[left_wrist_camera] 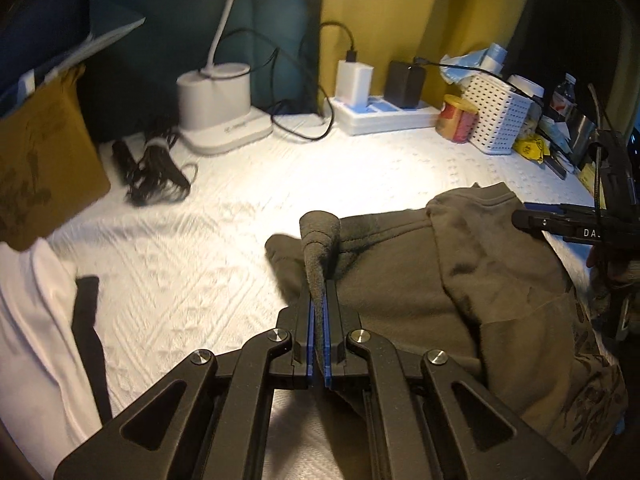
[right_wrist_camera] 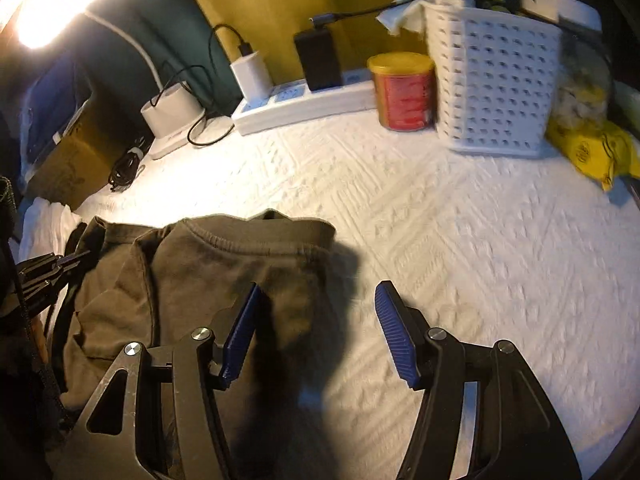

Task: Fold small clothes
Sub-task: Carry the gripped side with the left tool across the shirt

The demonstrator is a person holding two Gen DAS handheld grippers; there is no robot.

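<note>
An olive-grey small garment (left_wrist_camera: 420,280) lies rumpled on the white quilted surface (left_wrist_camera: 240,208). My left gripper (left_wrist_camera: 319,288) is shut on a raised fold of this garment, which sticks up as a rolled tip between the blue pads. The right gripper (left_wrist_camera: 532,220) shows at the right edge of the left wrist view, over the garment's collar side. In the right wrist view the garment (right_wrist_camera: 224,264) lies lower left with its ribbed collar facing away. My right gripper (right_wrist_camera: 316,300) stands open above its right edge, nothing between the blue pads (right_wrist_camera: 394,332). The left gripper (right_wrist_camera: 48,268) is at the left edge.
Along the back stand a white lamp base (left_wrist_camera: 220,104), a power strip (left_wrist_camera: 384,116) with chargers, a red can (right_wrist_camera: 402,92), a perforated white basket (right_wrist_camera: 496,84) and yellow packets (right_wrist_camera: 592,148). A cable bundle (left_wrist_camera: 156,172) and a brown box (left_wrist_camera: 40,168) are at left, white cloth (left_wrist_camera: 36,320) lower left.
</note>
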